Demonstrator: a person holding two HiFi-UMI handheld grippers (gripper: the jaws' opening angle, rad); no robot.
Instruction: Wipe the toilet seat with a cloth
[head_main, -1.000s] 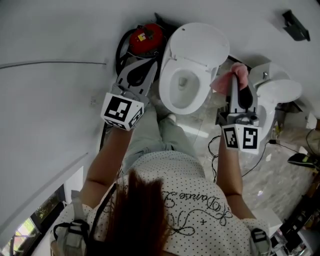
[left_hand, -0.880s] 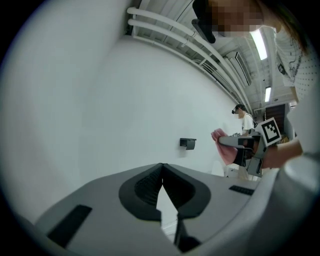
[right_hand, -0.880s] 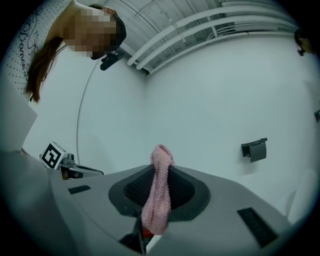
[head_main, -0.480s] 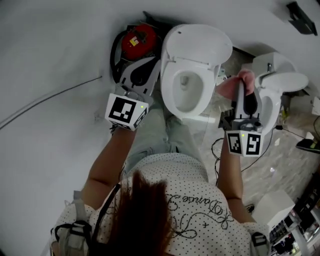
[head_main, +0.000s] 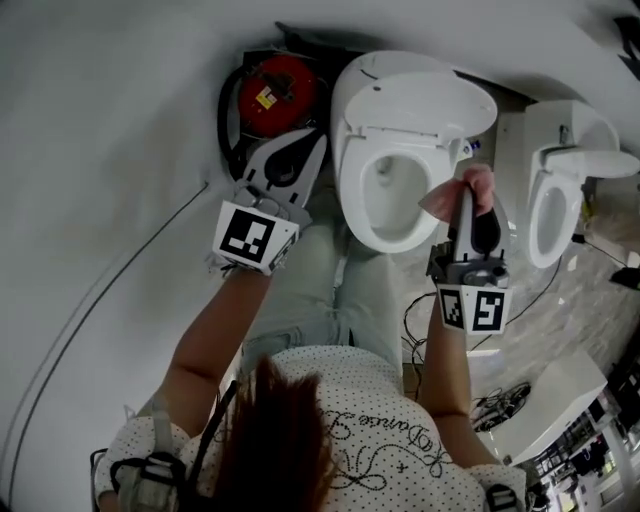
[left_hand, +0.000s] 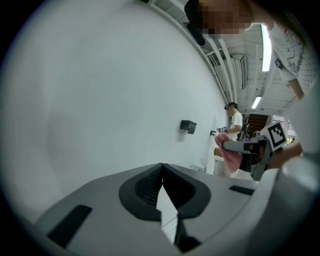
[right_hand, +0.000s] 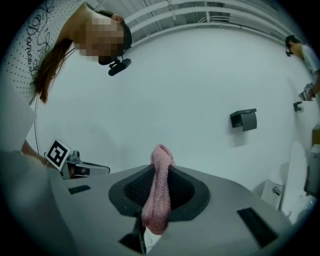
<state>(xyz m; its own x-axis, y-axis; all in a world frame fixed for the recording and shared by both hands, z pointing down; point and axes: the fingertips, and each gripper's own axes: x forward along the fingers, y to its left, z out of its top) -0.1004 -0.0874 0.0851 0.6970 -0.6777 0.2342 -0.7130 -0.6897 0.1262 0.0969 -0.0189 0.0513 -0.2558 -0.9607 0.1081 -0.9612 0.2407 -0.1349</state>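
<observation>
The right tool (head_main: 468, 196) is clenched on the pink cloth (head_main: 452, 192), which bunches past its tips, at the toilet seat (head_main: 352, 195) rim. The left tool (head_main: 314, 142), clenched and empty, hangs beside the seat's other edge.

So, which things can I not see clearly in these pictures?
- Whether the pink cloth touches the toilet seat: head view gives no depth, right gripper view faces the wall.
- Dirt on the seat: too small in the head view.
- Seat's rim under the cloth: covered by the cloth and right gripper, head view.
</observation>
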